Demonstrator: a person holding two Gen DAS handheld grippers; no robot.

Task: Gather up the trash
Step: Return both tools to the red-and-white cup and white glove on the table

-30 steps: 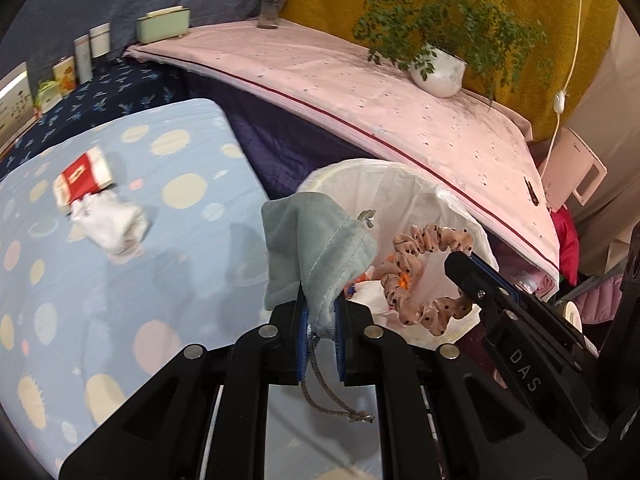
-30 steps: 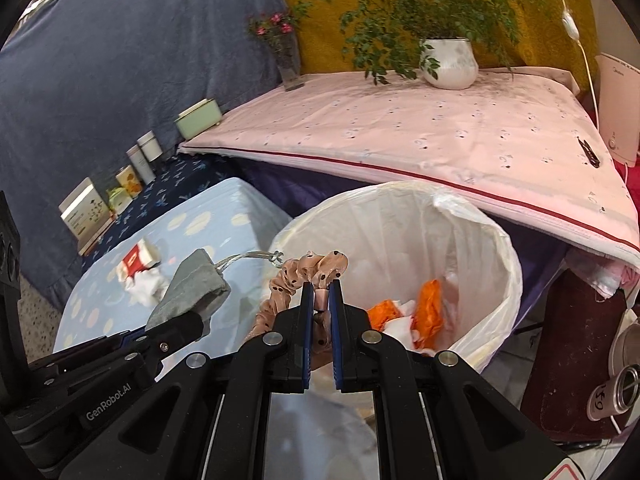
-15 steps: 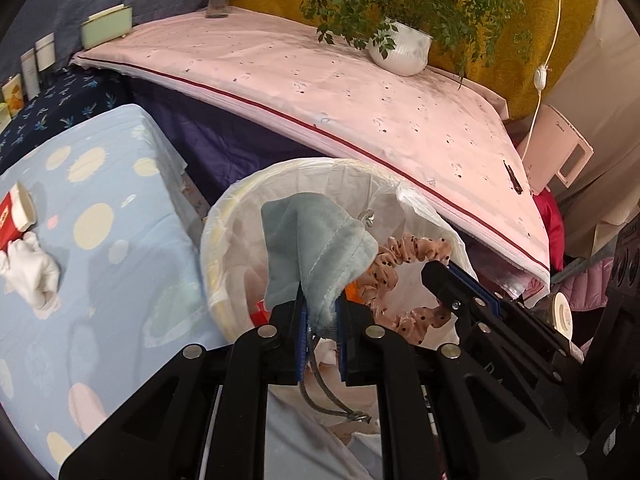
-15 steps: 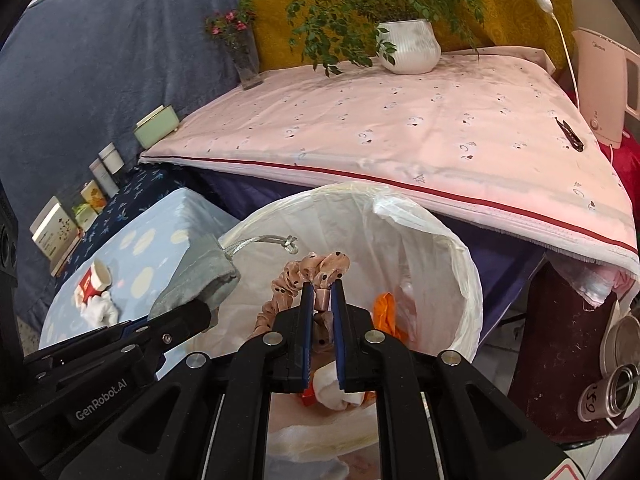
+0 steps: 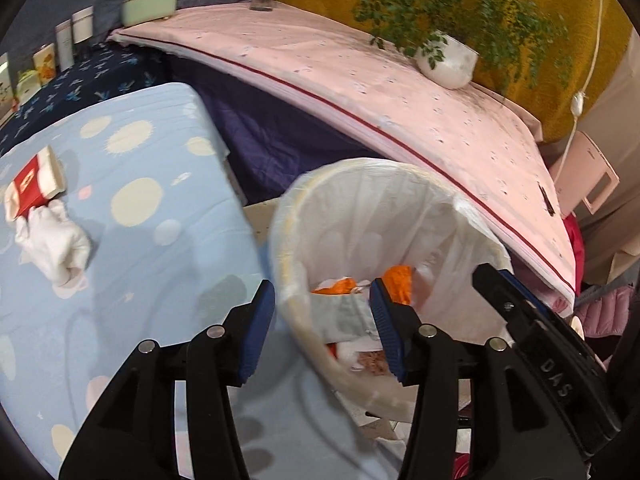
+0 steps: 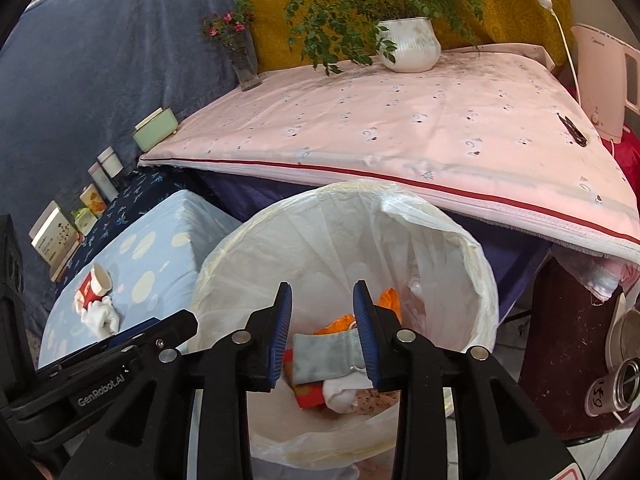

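Note:
The white-lined trash bin (image 6: 478, 264) stands beside the blue spotted table (image 5: 132, 240). My right gripper (image 6: 322, 334) is open and empty above the bin's mouth. Inside lie the grey pouch (image 6: 326, 354), the pink scrunchie (image 6: 374, 402), orange scraps (image 6: 386, 300) and white paper. My left gripper (image 5: 322, 328) is open and empty over the bin's near rim (image 5: 280, 264); the pouch (image 5: 346, 314) shows below it. On the table lie a red and white paper cup (image 5: 34, 186) and a crumpled white tissue (image 5: 56, 244).
A pink-covered table (image 6: 400, 128) with a white plant pot (image 6: 410, 44) stands behind the bin. Boxes and jars (image 6: 86, 196) line the dark cloth at left. A white kettle (image 6: 604, 80) is at right, a dark red stand (image 6: 560, 344) beside the bin.
Both grippers opened. The grey pouch dropped from the left gripper and the pink scrunchie from the right gripper into the bin.

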